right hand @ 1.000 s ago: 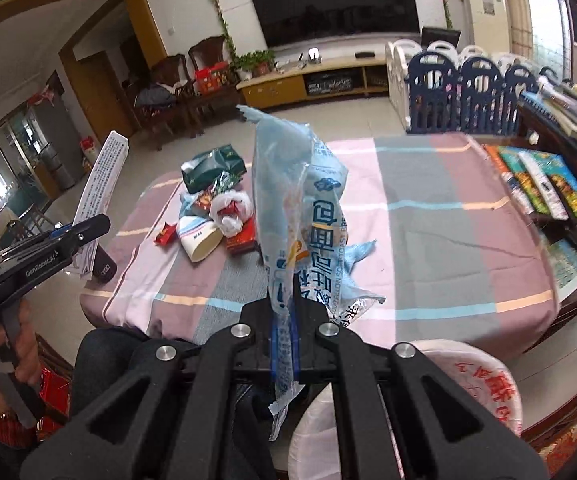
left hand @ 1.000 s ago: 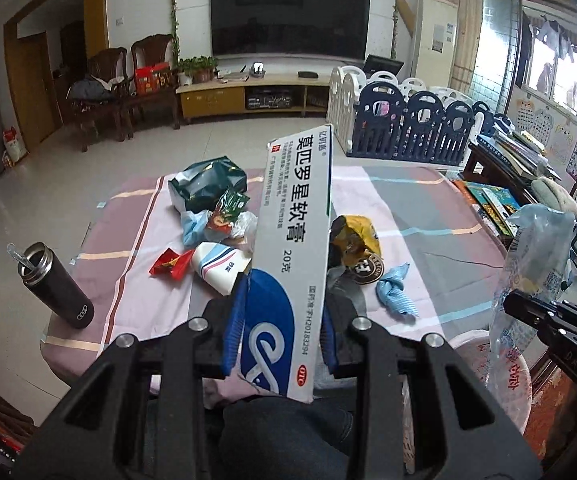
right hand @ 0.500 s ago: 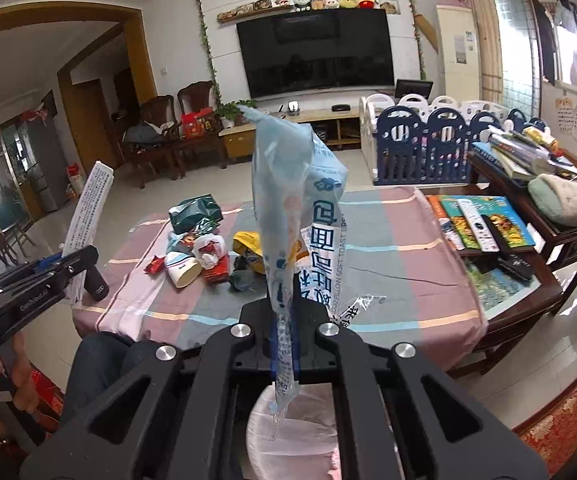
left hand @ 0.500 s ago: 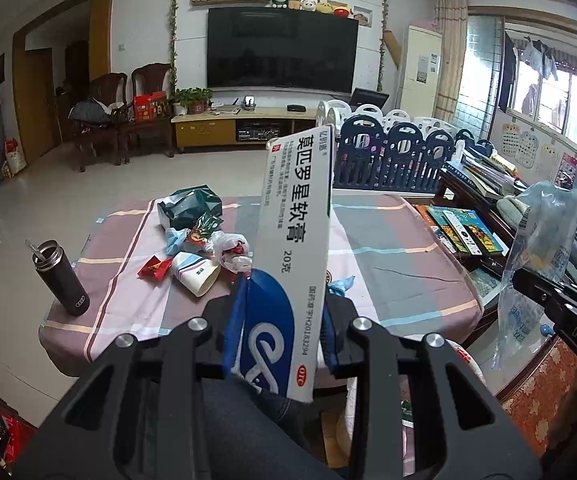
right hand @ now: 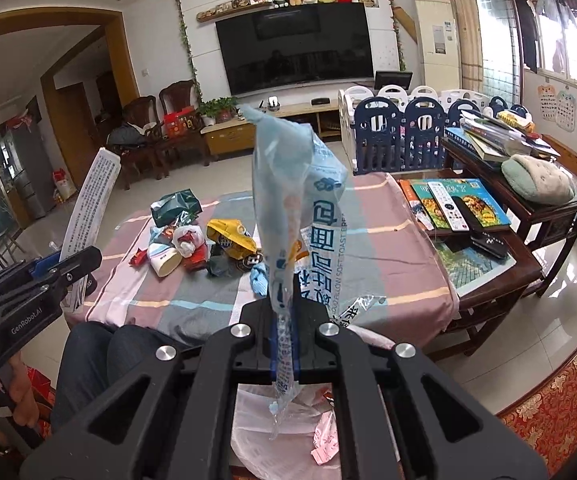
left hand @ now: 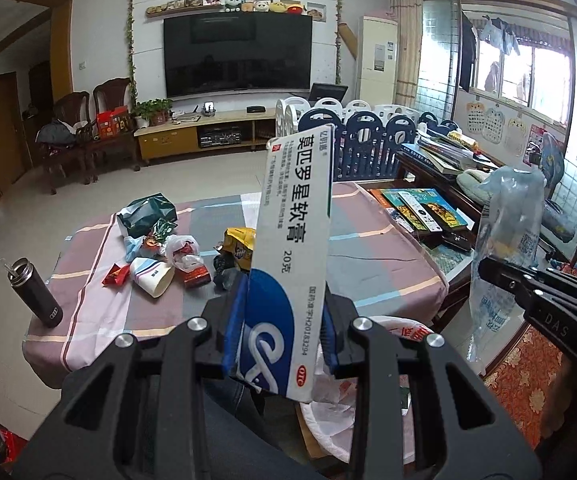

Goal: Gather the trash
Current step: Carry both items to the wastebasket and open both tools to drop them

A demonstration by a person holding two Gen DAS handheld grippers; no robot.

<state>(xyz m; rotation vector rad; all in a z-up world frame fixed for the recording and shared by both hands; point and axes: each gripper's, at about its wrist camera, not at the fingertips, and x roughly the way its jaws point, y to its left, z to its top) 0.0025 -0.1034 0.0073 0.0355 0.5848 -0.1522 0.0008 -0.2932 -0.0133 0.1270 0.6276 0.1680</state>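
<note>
My left gripper [left hand: 284, 320] is shut on a white and blue ointment box [left hand: 294, 236], held upright above a white bag-lined bin [left hand: 328, 420]. My right gripper [right hand: 284, 332] is shut on a clear blue bread bag [right hand: 296, 208], held upright over the same bin [right hand: 288, 432]. The right gripper and its bag [left hand: 504, 240] show at the right of the left wrist view. The left gripper with the box [right hand: 88, 200] shows at the left of the right wrist view. A pile of wrappers and a paper cup [right hand: 164, 260] lies on the striped table [right hand: 388, 272].
A black flask [left hand: 34, 294] stands at the table's left corner. A low side table [right hand: 488, 248] with books and remotes is on the right. My knees [right hand: 100, 352] sit between bin and table. A red patterned rug [right hand: 560, 400] lies right.
Both grippers have pulled back and up from the table, each holding its item. The table looks farther away and the bin shows below both grippers.
</note>
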